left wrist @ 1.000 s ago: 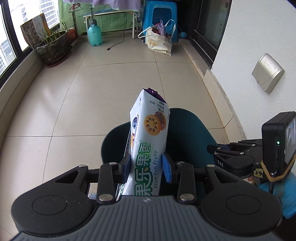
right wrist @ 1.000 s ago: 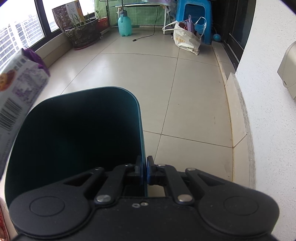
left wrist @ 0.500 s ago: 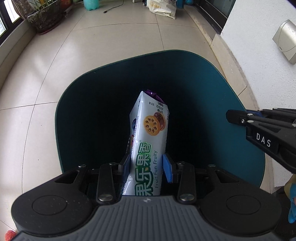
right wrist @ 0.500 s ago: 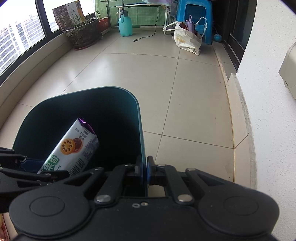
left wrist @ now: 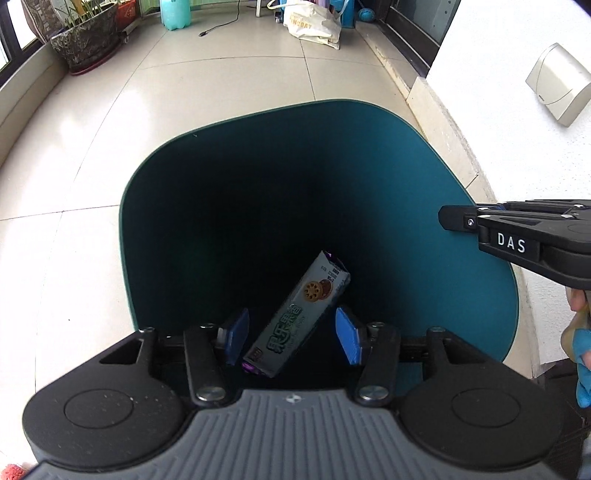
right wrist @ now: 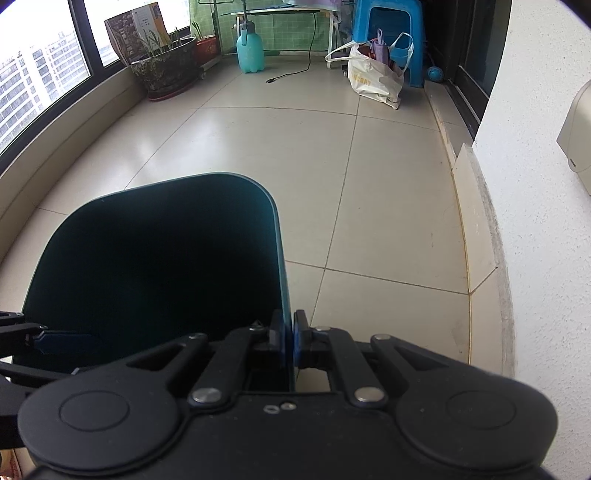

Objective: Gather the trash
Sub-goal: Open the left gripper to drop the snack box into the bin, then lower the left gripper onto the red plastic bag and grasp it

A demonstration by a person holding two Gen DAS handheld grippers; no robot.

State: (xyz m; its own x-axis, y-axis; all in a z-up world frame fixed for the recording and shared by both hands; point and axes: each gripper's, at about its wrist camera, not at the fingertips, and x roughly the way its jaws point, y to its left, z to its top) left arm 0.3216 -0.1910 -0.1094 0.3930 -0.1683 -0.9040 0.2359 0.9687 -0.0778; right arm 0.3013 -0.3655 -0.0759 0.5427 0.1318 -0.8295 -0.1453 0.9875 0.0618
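A white and green biscuit pack (left wrist: 306, 310) lies tilted and loose inside the dark teal bin (left wrist: 258, 114), its purple end toward me. My left gripper (left wrist: 291, 325) hangs over the bin's mouth with its jaws opening. The blue pads (left wrist: 347, 336) stand clear of the pack on both sides. My right gripper (right wrist: 289, 332) is shut on the bin's thin right rim (right wrist: 280, 258). In the left wrist view the right gripper (left wrist: 454, 218) reaches in from the right. The left gripper (right wrist: 55, 339) shows at the left edge of the right wrist view. The pack is hidden in that view.
Beige tiled floor surrounds the bin. A white wall with a silver box (left wrist: 557, 88) runs close on the right. At the far end stand a plant pot (right wrist: 166, 70), a teal spray bottle (right wrist: 251, 51), a white bag (right wrist: 376, 81) and a blue stool (right wrist: 391, 33).
The left gripper came down over the bin with the pack, then its jaws spread and the pack slipped free and tipped over inside the bin. The right gripper kept its hold on the rim.
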